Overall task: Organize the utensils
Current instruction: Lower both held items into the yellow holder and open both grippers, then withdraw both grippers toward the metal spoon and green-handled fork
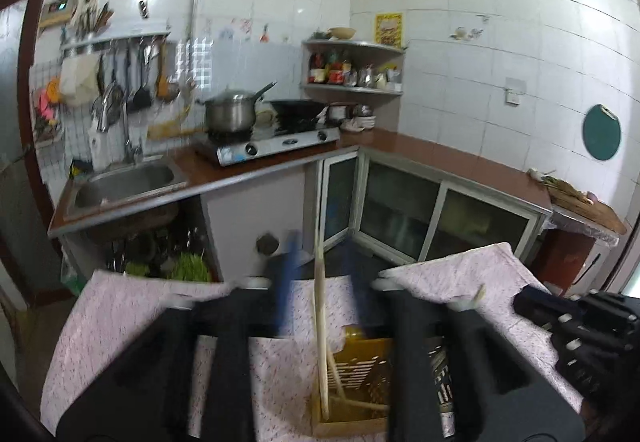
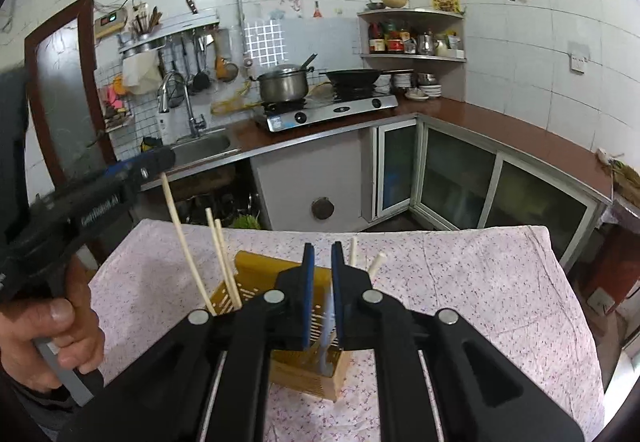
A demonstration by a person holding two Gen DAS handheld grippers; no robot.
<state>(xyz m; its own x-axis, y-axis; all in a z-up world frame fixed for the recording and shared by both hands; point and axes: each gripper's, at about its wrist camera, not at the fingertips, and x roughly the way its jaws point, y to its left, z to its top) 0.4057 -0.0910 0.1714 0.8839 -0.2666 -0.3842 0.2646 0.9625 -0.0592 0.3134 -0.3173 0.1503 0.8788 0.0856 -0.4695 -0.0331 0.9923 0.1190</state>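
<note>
My left gripper (image 1: 320,270) stands partly open around a chopstick (image 1: 320,322) in the yellow holder (image 2: 256,282); my right gripper (image 2: 322,266) pinches a pale utensil (image 2: 326,326) above it.

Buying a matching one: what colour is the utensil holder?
Yellow holder; right wrist view shows it best.

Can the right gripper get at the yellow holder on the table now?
Probably yes: the right gripper hangs just above the holder, nothing between them, though its jaws look nearly shut.
</note>
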